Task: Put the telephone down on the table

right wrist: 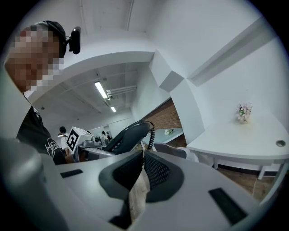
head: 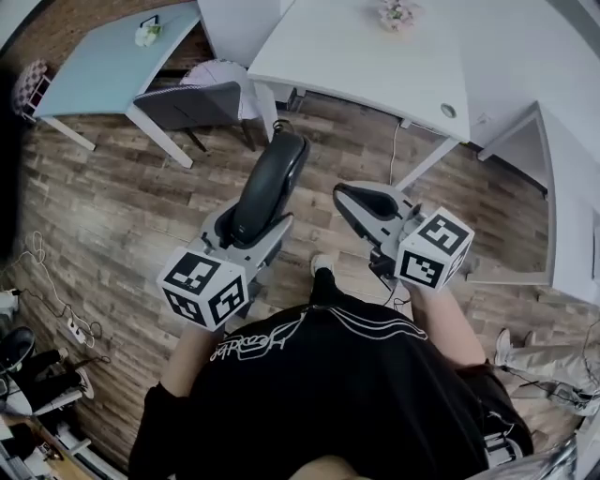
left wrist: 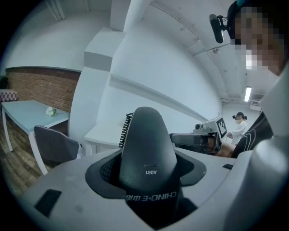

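Note:
A black telephone handset [head: 270, 180] with a coiled cord [head: 281, 126] is held up in the air over the wooden floor, and my left gripper [head: 253, 230] is shut on it. In the left gripper view the handset [left wrist: 146, 153] fills the space between the jaws and its cord [left wrist: 125, 131] trails behind it. My right gripper [head: 352, 197] hovers beside it to the right, shut with nothing in it; its pads [right wrist: 151, 167] meet at the tips. From the right gripper view the handset [right wrist: 128, 135] shows off to the left. The white table [head: 375, 56] lies ahead.
A small vase of flowers [head: 396, 14] and a round cable port [head: 448, 111] sit on the white table. A grey chair [head: 192, 103] and a light blue table [head: 112, 66] stand at the left. Cables and a power strip [head: 70, 328] lie on the floor.

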Action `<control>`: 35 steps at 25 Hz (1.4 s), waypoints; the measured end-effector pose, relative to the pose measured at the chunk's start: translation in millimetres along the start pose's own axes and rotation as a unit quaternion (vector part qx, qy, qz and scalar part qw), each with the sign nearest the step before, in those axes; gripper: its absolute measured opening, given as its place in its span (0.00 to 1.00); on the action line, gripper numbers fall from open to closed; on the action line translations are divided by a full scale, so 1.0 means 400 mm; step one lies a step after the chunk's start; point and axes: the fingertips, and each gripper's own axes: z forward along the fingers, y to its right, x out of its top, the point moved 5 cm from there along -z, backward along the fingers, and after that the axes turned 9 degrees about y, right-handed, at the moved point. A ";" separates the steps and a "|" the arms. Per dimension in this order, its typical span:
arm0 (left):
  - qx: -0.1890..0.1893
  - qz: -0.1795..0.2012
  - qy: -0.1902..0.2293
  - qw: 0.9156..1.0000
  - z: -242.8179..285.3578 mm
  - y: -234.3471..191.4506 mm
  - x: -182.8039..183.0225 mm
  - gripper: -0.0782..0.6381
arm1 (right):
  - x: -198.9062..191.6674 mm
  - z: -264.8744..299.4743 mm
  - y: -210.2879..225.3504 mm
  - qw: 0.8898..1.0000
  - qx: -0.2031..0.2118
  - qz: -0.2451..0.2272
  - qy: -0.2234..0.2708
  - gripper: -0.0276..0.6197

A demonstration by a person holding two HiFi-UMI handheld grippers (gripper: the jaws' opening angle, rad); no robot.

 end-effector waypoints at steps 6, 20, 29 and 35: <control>-0.003 -0.013 -0.015 1.000 0.250 -0.083 0.032 0.51 | 0.065 0.031 0.233 1.000 -0.010 0.005 -0.011 0.10; -0.014 0.007 -0.009 1.000 0.530 -0.214 0.131 0.51 | 0.165 0.118 0.519 1.000 -0.026 -0.005 0.002 0.10; -0.034 0.007 -0.017 0.999 0.706 -0.448 0.195 0.51 | 0.191 0.325 0.702 0.999 -0.035 -0.005 -0.017 0.10; -0.040 0.001 -0.032 0.999 0.838 -0.639 0.250 0.51 | 0.212 0.482 0.840 0.998 -0.050 0.020 -0.017 0.10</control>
